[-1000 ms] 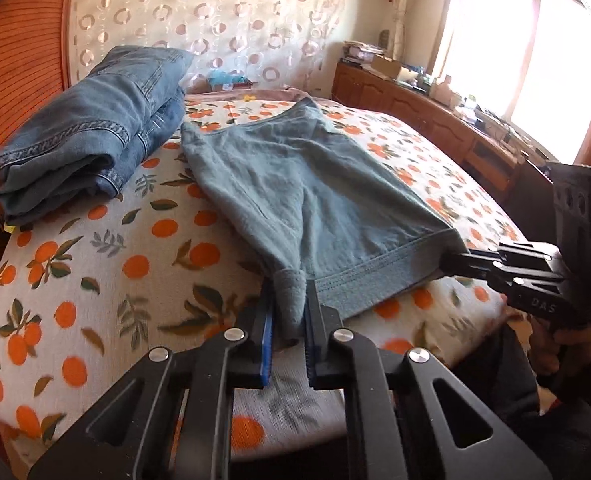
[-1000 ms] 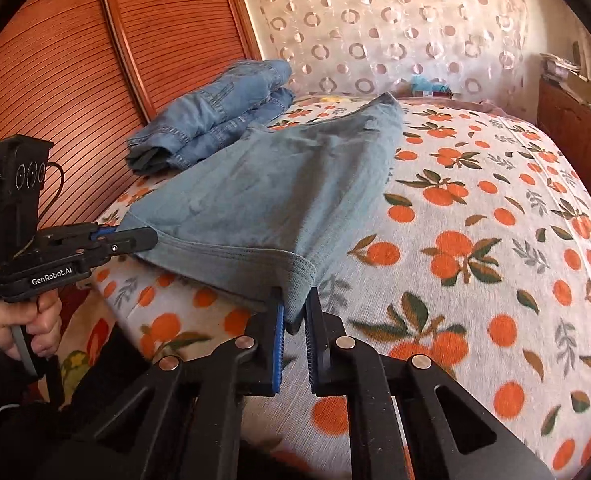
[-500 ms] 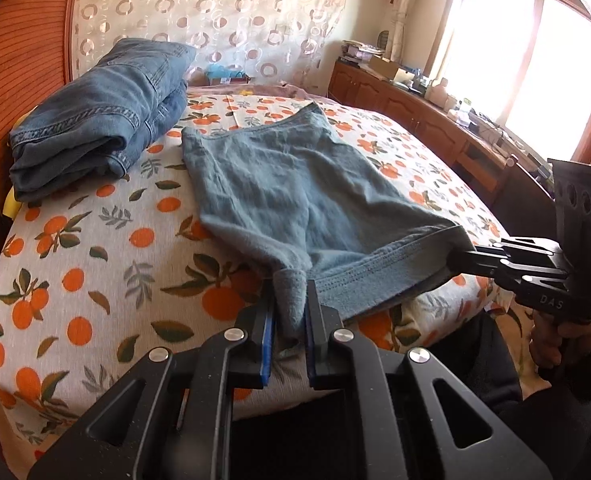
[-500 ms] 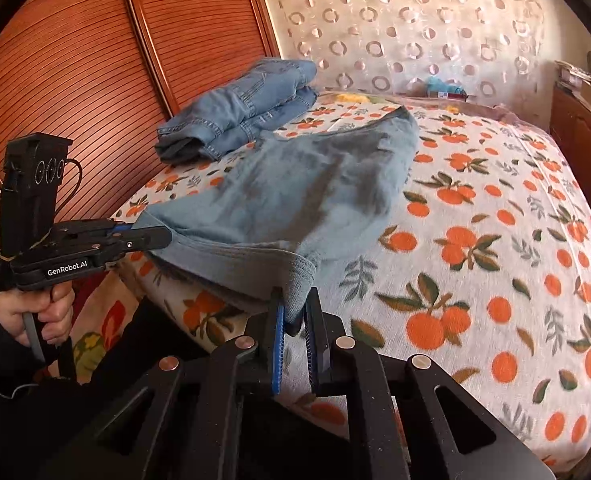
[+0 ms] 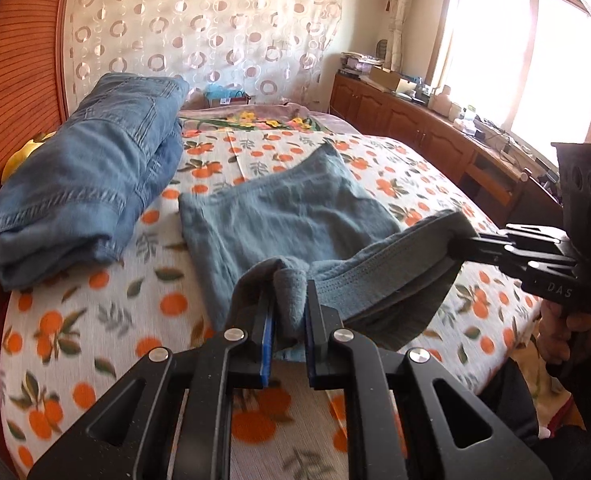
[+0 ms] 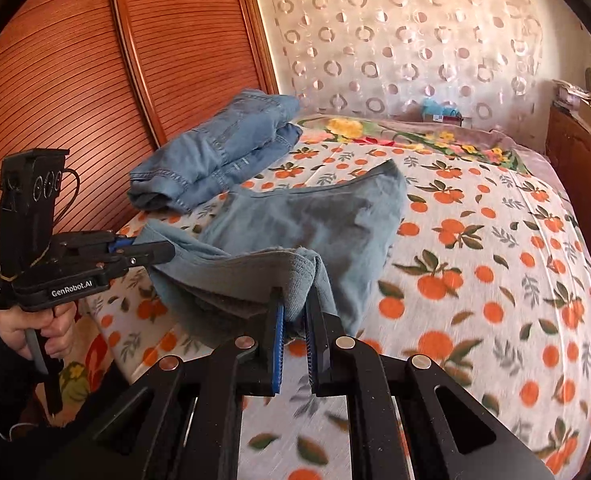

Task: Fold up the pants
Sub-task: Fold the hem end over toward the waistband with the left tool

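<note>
Grey-blue pants (image 5: 295, 216) (image 6: 315, 224) lie on the orange-print bed, their near edge lifted off the sheet. My left gripper (image 5: 289, 304) is shut on one corner of that lifted edge. It also shows at the left of the right wrist view as the left gripper (image 6: 155, 250), held by a hand. My right gripper (image 6: 297, 312) is shut on the other corner. From the left wrist view, the right gripper (image 5: 459, 240) pinches the cloth at the right. The edge hangs slack between the two, while the far part of the pants rests flat on the bed.
A folded stack of blue jeans (image 5: 87, 184) (image 6: 223, 152) lies at the far left of the bed (image 5: 95, 320), by the wooden slatted wall (image 6: 95, 80). A floral blanket (image 6: 415, 136) lies at the head. Wooden cabinets (image 5: 435, 136) run under the window on the right.
Both grippers have risen and moved toward the head of the bed, lifting the near edge of the pants off the sheet. Both grips are unchanged.
</note>
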`<state>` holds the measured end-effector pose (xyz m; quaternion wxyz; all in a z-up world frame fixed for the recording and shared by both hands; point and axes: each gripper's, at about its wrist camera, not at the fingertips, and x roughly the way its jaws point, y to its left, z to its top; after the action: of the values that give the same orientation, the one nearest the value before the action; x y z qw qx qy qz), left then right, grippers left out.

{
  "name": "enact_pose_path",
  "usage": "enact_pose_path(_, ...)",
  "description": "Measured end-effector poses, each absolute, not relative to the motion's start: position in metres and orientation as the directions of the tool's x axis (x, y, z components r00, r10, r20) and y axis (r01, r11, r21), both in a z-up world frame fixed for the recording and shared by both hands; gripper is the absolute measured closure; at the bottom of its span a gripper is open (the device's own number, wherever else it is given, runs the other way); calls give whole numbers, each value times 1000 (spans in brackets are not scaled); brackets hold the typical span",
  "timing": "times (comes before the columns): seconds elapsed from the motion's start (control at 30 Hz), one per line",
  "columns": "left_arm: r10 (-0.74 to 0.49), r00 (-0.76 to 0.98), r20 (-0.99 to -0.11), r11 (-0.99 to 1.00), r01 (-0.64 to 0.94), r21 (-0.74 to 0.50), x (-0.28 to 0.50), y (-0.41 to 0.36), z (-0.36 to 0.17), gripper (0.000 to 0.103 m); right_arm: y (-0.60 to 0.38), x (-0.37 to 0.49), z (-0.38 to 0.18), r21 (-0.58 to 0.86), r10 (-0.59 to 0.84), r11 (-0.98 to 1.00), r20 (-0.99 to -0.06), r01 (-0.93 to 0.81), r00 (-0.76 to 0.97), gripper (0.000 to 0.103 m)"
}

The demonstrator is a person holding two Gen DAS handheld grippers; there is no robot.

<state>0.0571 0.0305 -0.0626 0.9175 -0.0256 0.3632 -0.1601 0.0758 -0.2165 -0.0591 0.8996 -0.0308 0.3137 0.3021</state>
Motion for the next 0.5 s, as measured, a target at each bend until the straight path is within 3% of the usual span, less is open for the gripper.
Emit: enact_pose_path(0.5, -263, 675, -689, 961, 248, -123, 128, 33, -64, 89, -201, 160, -59, 177, 512, 828, -623, -531, 591, 94)
